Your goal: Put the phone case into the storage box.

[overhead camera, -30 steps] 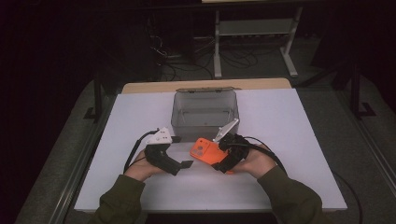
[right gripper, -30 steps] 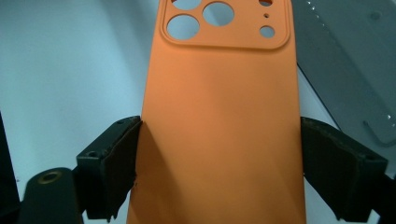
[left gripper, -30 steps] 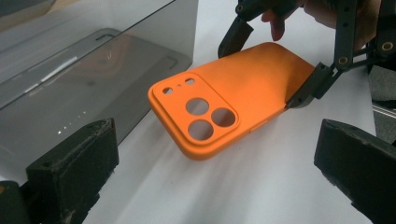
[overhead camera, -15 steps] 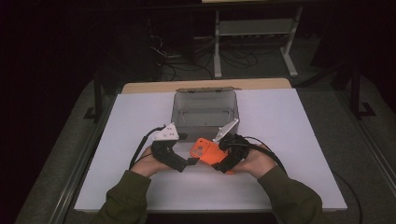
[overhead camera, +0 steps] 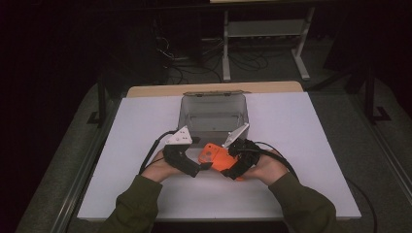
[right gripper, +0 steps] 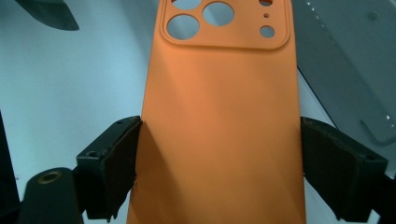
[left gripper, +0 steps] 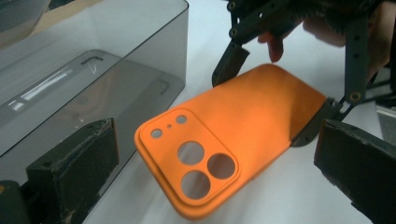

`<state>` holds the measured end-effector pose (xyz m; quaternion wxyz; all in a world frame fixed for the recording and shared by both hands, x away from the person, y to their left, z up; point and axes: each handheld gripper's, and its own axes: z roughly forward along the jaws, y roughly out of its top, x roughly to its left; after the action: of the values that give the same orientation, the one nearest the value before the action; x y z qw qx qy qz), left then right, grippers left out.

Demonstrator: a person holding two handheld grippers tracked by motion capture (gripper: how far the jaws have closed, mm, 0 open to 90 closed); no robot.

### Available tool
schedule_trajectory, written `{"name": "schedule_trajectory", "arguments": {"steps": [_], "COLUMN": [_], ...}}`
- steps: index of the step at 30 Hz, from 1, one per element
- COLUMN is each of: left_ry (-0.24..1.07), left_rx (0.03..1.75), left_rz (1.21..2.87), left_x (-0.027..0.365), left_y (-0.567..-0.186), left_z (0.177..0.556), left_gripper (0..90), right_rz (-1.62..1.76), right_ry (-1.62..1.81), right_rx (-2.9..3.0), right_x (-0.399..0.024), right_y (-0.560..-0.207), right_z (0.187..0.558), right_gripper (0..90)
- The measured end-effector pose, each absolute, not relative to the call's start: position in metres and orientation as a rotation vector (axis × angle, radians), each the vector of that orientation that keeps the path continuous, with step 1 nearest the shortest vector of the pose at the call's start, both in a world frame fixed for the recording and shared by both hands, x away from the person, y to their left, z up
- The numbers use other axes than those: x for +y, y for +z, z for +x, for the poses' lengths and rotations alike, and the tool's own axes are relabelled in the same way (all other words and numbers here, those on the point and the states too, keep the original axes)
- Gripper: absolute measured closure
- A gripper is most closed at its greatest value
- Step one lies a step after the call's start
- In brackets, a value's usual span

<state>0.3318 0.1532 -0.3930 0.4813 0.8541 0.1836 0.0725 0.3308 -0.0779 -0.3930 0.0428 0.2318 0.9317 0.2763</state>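
An orange phone case point(overhead camera: 214, 154) with a raised camera block hangs just above the white table, in front of the grey box. My right gripper point(overhead camera: 228, 167) is shut on it, and in the right gripper view point(right gripper: 219, 149) both pads press on the long edges of the case point(right gripper: 219, 116). My left gripper point(overhead camera: 204, 167) comes in from the left and stands open. In the left gripper view point(left gripper: 217, 140) the camera end of the case point(left gripper: 233, 121) lies between its wide jaws, clear of both pads. The right gripper's fingers point(left gripper: 231, 60) hold the far end.
A translucent grey box point(overhead camera: 182, 114) stands open behind the hands, with its wall point(left gripper: 116, 56) close by my left jaw. The white table point(overhead camera: 301, 131) spreads to both sides. Cables trail from both grippers across the sheet. A metal stand and floor cables lie beyond the table.
My left gripper has slid right towards the case, so its jaws now flank the camera end. The right gripper and the case have stayed where they were.
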Motion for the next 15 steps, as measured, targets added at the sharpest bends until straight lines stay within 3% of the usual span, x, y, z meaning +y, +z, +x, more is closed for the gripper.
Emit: {"name": "schedule_trajectory", "arguments": {"steps": [15], "left_ry": [0.241], "left_rx": [0.388], "left_rz": [2.109], "left_x": [0.1571], "left_y": [-0.3925], "left_z": [0.3279], "left_gripper": [0.0], "right_rz": [0.710], "right_ry": [0.836], "right_rx": [2.849], "right_x": [-0.0782], "right_y": [-0.3936], "right_z": [0.3311], "right_gripper": [15.5]}}
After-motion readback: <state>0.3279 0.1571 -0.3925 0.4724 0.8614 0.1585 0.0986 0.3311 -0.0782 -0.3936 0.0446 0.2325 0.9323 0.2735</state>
